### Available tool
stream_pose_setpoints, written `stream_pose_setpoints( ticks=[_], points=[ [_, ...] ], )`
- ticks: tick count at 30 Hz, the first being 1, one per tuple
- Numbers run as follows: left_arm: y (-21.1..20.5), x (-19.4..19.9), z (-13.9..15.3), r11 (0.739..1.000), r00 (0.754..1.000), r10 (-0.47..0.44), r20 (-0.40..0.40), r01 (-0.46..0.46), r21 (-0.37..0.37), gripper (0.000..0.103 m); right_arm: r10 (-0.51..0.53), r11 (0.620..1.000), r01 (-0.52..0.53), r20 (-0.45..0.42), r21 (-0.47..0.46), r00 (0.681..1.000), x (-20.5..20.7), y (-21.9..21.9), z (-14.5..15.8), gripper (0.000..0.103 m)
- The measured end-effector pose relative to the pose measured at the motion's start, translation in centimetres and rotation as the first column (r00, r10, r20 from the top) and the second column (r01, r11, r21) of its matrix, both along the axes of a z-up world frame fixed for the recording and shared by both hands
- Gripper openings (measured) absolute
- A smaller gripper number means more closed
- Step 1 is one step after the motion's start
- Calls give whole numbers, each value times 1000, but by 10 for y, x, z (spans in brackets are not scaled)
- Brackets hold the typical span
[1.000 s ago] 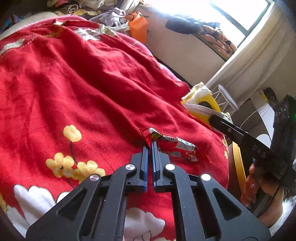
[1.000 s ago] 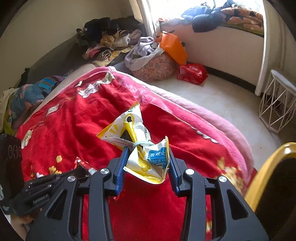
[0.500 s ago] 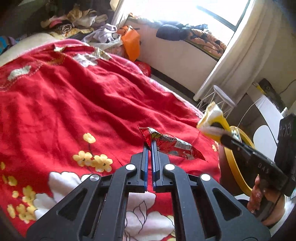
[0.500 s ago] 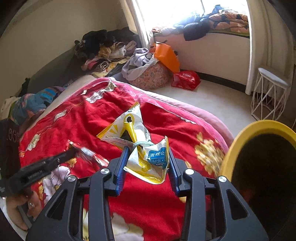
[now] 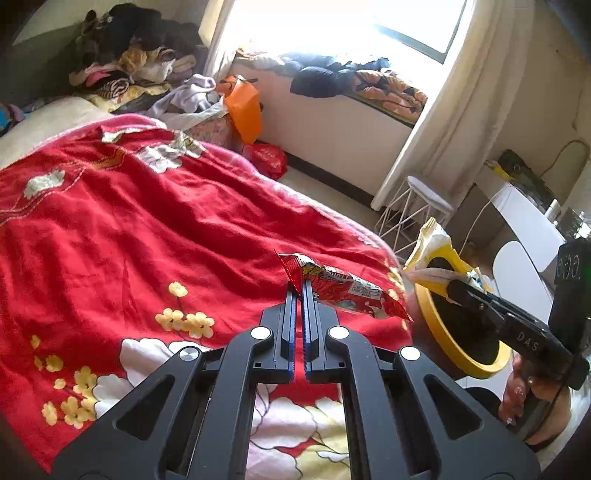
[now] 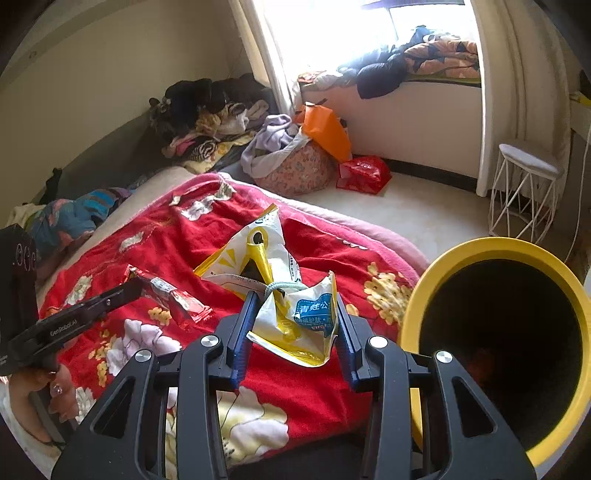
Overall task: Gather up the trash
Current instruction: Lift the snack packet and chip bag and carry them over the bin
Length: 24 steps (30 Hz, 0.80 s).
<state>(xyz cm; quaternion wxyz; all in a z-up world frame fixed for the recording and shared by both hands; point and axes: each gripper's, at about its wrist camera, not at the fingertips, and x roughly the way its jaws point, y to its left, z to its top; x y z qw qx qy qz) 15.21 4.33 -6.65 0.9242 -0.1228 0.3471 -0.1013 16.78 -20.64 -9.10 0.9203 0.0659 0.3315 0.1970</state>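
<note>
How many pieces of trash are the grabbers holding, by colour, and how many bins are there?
Red wrappers: 1, the red snack wrapper pinched in the left gripper.
Yellow and white bags: 1, the crumpled yellow and white bag in the right gripper.
Yellow bins: 1, the yellow-rimmed bin beside the bed.
Total: 3 things.

2 fisheye wrist views, each angled down along its own tongs, close above the bed (image 5: 147, 229). Both face the window (image 6: 332, 33). Shared: bed, yellow bin (image 6: 491, 251), white stool (image 5: 428, 197).
</note>
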Motion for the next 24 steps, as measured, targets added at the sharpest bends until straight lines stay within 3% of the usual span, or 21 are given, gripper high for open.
stream_pose_setpoints(
  ticks=[24],
  points=[
    [-61,-28,38,993,990,-108,89,104,46,1,-138,990,137,54,16,989,-35,-61,26,37]
  ],
)
